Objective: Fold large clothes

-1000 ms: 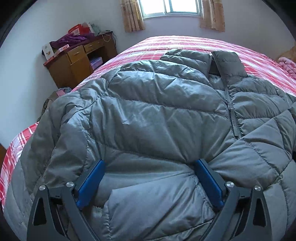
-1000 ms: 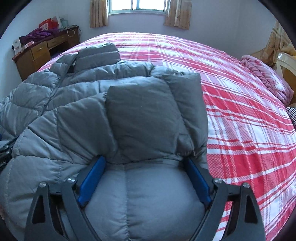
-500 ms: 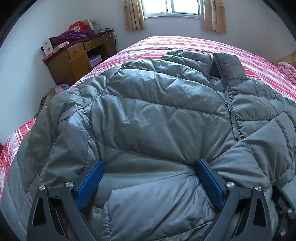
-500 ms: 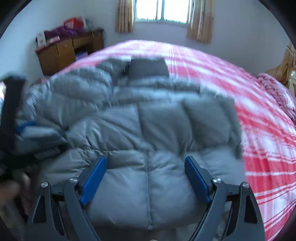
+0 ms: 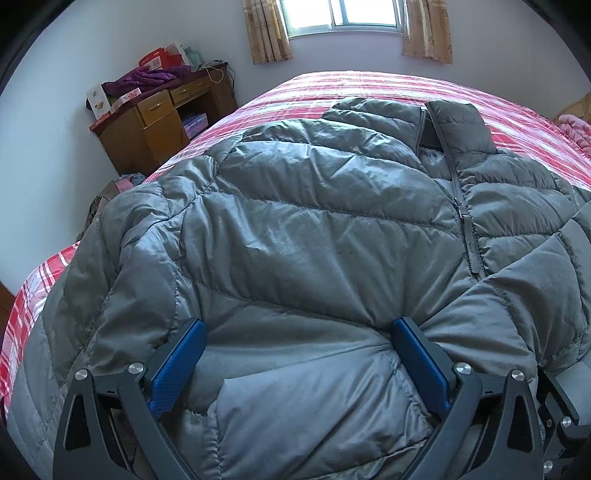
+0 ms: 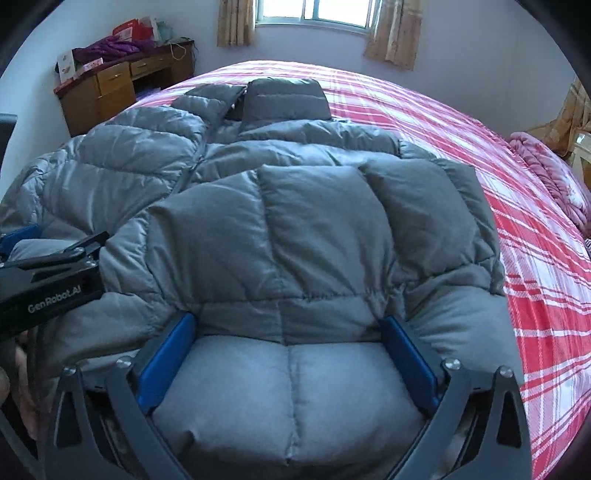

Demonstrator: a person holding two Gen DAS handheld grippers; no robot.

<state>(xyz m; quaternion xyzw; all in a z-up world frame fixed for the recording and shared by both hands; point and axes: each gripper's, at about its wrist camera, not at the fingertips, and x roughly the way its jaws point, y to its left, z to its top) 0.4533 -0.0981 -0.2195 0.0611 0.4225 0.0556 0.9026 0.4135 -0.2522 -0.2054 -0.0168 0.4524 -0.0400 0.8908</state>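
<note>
Right gripper (image 6: 286, 354) was opening around the grey puffer jacket (image 6: 295, 229) hem on the plaid bed (image 6: 498, 177), left gripper (image 5: 295, 354) looked clamped on jacket.

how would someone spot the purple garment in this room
Start at the window and go left along the wall to the wooden desk beside the bed. The purple garment lies bunched on the desk's top among boxes. It is the only purple thing there; the jacket on the bed is grey.
</note>
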